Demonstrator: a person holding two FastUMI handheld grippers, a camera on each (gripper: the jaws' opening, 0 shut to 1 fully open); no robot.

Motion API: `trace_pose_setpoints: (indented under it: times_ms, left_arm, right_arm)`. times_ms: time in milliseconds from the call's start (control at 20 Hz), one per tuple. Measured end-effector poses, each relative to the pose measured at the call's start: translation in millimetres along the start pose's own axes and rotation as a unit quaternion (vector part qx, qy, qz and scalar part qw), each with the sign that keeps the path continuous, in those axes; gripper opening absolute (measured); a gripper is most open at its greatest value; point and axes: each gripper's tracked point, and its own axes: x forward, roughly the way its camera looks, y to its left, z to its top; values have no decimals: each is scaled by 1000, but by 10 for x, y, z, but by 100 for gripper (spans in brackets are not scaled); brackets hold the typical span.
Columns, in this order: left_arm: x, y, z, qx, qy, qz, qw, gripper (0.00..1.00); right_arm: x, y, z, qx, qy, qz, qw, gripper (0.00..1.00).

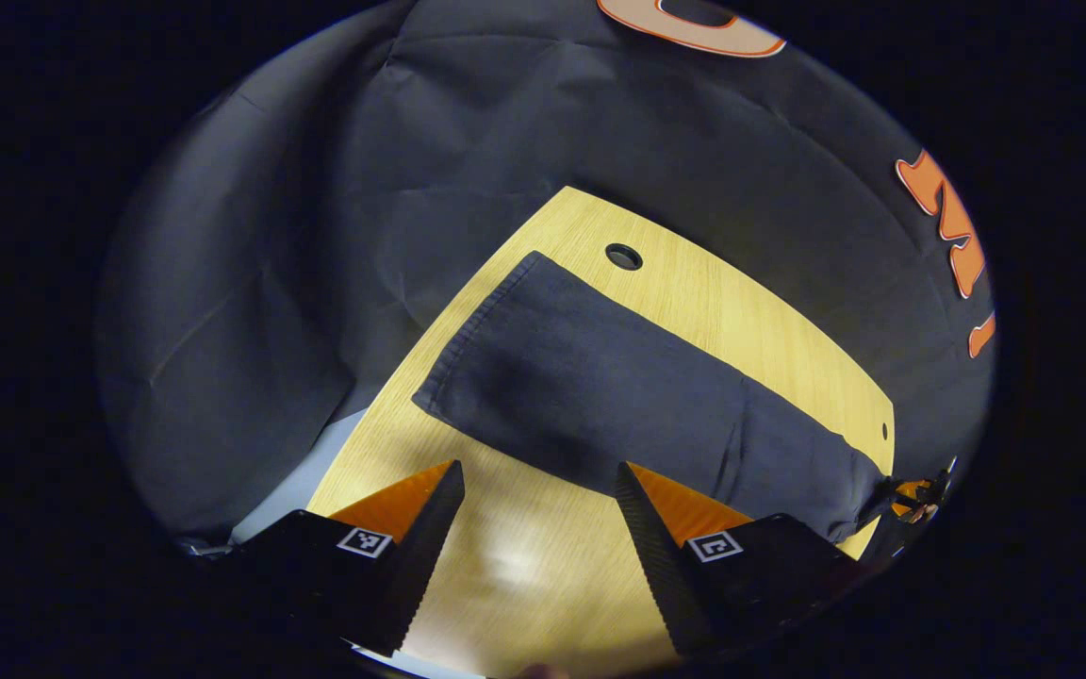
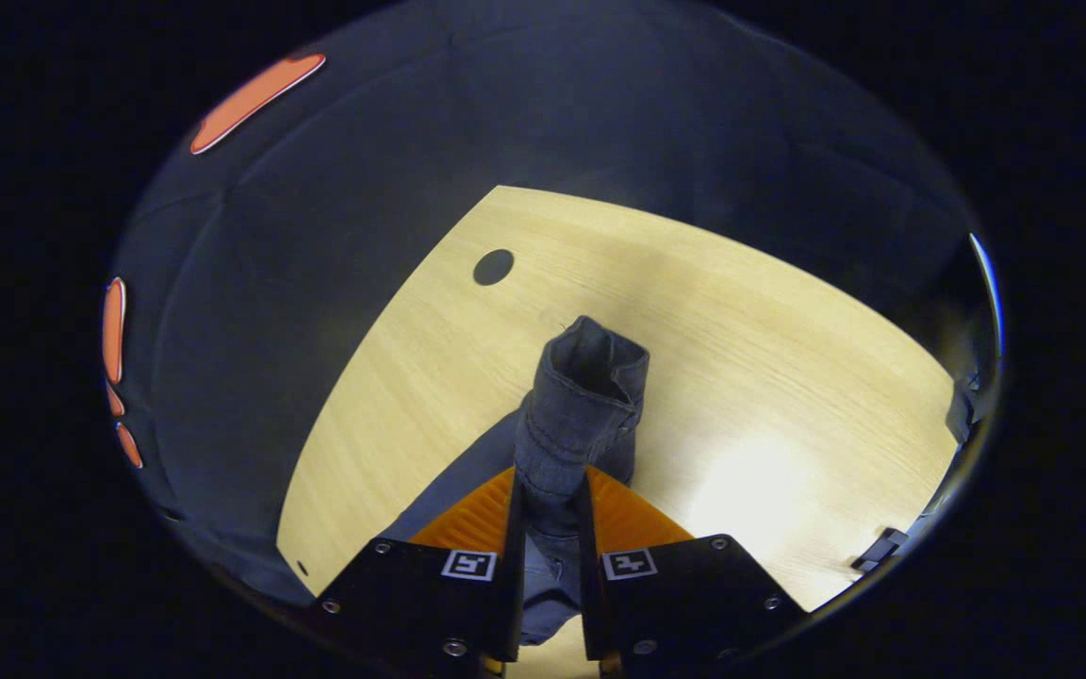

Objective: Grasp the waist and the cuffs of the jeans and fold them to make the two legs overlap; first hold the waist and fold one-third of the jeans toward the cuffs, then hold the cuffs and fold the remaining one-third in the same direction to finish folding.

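- Left gripper view: the left gripper (image 1: 539,490) is hovering over the wooden surface (image 1: 543,575) with its jaws standing wide apart and released, nothing lying between them.
- Left gripper view: the jeans (image 1: 600,387) are lying flat on the surface just beyond the fingertips, stretching as one long dark band from the upper left down toward the lower right.
- Left gripper view: the cuff end (image 1: 477,330) is lying near a round hole (image 1: 623,256) in the surface, apart from it.
- Left gripper view: the far end of the jeans is running to the right edge of the surface, where the right gripper (image 1: 915,495) is showing small at the fabric; its hold cannot be judged from here.
- Left gripper view: the booth's dark cloth wall (image 1: 317,236) is hanging behind the surface.
- Right gripper view: the right gripper (image 2: 550,490) is clenching its jaws on a bunched section of the jeans (image 2: 576,415), both fingers pressing against the denim.
- Right gripper view: the gripped fabric is standing up in a thick fold beyond the fingertips, a stitched band showing along it; whether this is the waist cannot be told for certain.
- Right gripper view: more denim is trailing down to the left below the fingers, resting on the surface (image 2: 750,377).
- Right gripper view: the round hole (image 2: 493,267) is lying well beyond the fold, to its upper left.
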Motion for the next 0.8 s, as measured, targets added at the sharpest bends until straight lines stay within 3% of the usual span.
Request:
trace_pose_setpoints:
  times_ms: [50, 100, 250, 400, 800]
  left_arm:
    - [-2, 1, 1, 0, 0, -3, 1000, 98]
    - [8, -5, 6, -1, -1, -6, 1000, 98]
    - [11, -10, 1, -4, 2, -7, 1000, 98]
    - [26, -5, 3, -7, 1, -12, 1000, 98]
    - [31, -14, -11, -18, 7, -24, 1000, 98]
  right_arm:
    - [-34, 8, 18, 4, -3, 3, 1000, 27]
    - [16, 1, 10, -1, -4, 3, 1000, 19]
    - [-1, 4, 1, 23, -3, 13, 1000, 19]
    - [-2, 50, -29, -1, -13, 33, 999, 18]
    - [-228, 217, 16, -42, 3, 151, 988, 18]
